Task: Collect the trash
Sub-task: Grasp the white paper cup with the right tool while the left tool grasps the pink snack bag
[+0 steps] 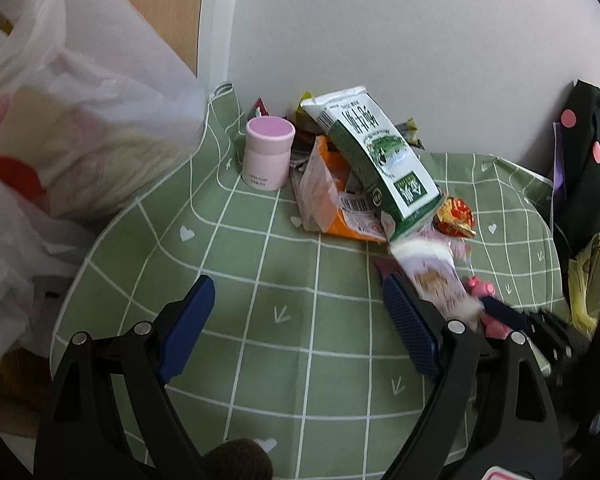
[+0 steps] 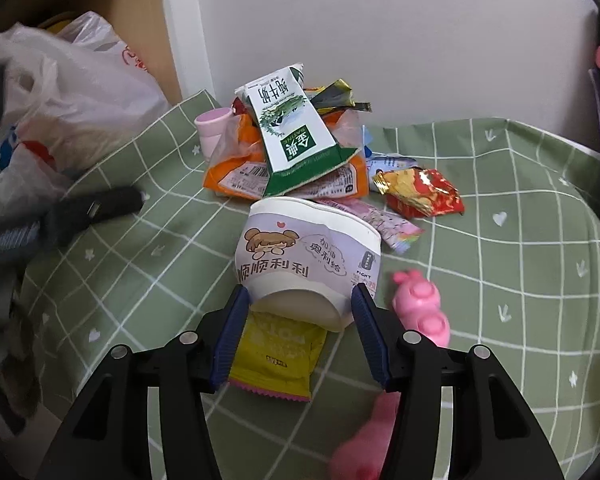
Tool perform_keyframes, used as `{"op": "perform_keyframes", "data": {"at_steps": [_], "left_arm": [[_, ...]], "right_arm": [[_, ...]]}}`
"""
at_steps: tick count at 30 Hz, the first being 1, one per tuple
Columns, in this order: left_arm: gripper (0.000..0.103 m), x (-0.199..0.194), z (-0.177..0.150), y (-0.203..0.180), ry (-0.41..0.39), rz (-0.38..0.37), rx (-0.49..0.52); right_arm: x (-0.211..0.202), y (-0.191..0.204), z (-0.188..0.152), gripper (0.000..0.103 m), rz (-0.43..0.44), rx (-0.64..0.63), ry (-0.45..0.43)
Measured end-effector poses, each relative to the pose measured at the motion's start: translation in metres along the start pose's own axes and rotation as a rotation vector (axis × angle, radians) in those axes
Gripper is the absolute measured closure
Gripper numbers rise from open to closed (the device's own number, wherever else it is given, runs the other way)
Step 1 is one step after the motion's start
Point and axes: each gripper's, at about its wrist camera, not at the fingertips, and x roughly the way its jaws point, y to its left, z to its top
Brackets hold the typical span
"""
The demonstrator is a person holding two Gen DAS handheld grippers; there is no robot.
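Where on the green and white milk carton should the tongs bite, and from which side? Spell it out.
Grip the milk carton across its flat printed faces near the raised white end, coming from above. It leans tilted on the orange wrapper, so that end stands clear of the pile, while its torn green lower end sits jammed among wrappers. That is a judgement from its pose only.

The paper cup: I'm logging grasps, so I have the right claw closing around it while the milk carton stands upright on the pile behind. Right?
Not quite. The right wrist view shows the milk carton lying tilted on the pile, not upright. The right claw does bracket the paper cup.
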Motion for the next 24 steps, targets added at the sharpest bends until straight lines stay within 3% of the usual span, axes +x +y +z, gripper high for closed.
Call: {"op": "perform_keyframes", "data": {"at_steps": [4, 8, 10, 16, 19, 21, 22, 24], "left_arm": [[0.021, 0.000, -0.015, -0.002, 0.019, 0.004, 0.007], [0.021, 0.002, -0.028, -0.004, 0.052, -0.017, -0.004], [0.021, 0.005, -0.035, -0.009, 0.071, -0.042, 0.000], [0.022, 0.015, -0.038, -0.032, 0.122, -0.139, 0.032], [0.022, 0.016, -0.028, -0.040, 0.106, -0.158, 0.048], [0.022, 0.015, -0.018, -0.042, 0.084, -0.146, 0.055], [0.022, 0.014, -0.015, -0.040, 0.070, -0.131, 0.055], [0.022, 0.012, -0.010, -0.035, 0.047, -0.095, 0.048]], "right_arm": [[0.008, -0.005, 0.008, 0.053, 0.019, 0.008, -0.002], [-0.002, -0.011, 0.011, 0.064, 0.025, 0.007, -0.033], [-0.011, -0.017, 0.012, 0.101, 0.012, 0.003, -0.049], [-0.036, -0.048, 0.016, 0.101, -0.054, 0.047, -0.091], [-0.043, -0.057, 0.016, 0.098, -0.022, 0.063, -0.100], [-0.042, -0.054, 0.014, 0.071, 0.002, 0.036, -0.109], [-0.038, -0.051, 0.014, 0.048, 0.022, 0.023, -0.102], [-0.030, -0.047, 0.016, 0.048, 0.097, 0.023, -0.074]]}}
